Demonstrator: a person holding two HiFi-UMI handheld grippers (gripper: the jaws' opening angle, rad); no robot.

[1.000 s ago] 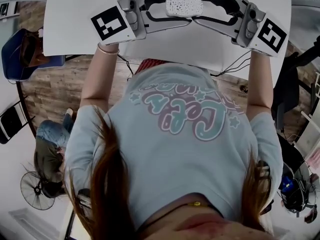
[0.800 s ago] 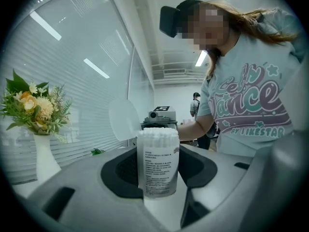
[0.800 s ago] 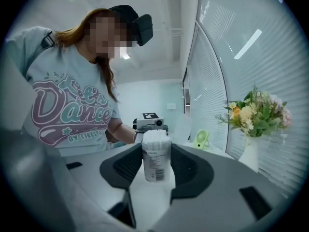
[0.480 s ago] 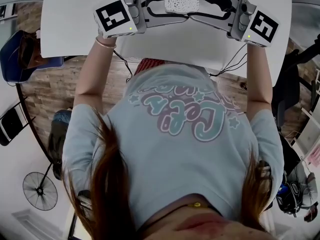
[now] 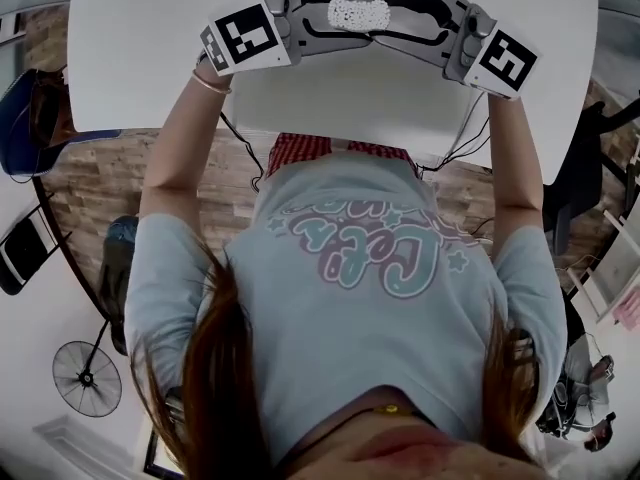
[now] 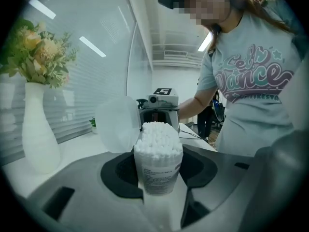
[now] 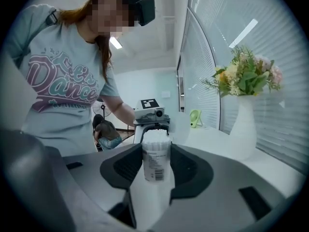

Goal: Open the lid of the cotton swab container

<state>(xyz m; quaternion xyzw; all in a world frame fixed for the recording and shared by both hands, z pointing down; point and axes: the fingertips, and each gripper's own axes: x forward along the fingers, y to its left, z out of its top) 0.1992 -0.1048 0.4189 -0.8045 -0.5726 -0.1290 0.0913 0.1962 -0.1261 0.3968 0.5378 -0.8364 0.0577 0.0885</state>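
Nearest the head camera is one person in a light blue printed T-shirt [image 5: 350,298], with both forearms extended forward.

Each hand carries one grey two-jaw gripper, two in total. Each gripper bears one black-and-white marker cube, the left [image 5: 245,36] and the right [image 5: 503,60].

The left gripper [image 5: 328,15] and the right gripper [image 5: 392,14] point inward at each other from opposite sides. They meet on one object, the clear cylindrical plastic cotton swab container [image 5: 359,13].

- Left gripper: the jaws stand at a middling width, with their black pads closed against the two sides of the container.
- Right gripper: the jaws are at a similar width, with their pads also pressed on the container body.

The container is upright and packed with white cotton swabs [image 6: 158,134], and it carries one printed label. Its one translucent round lid [image 6: 118,129] is swung open and stands beside the rim, on the far side in the head view.

The container is held over the one white table [image 5: 150,28]. No view shows whether its base touches the surface.

Farther along the table stands one white ceramic vase [image 7: 243,129] holding one bunch of yellow and pink flowers [image 7: 246,76], well apart from the container.
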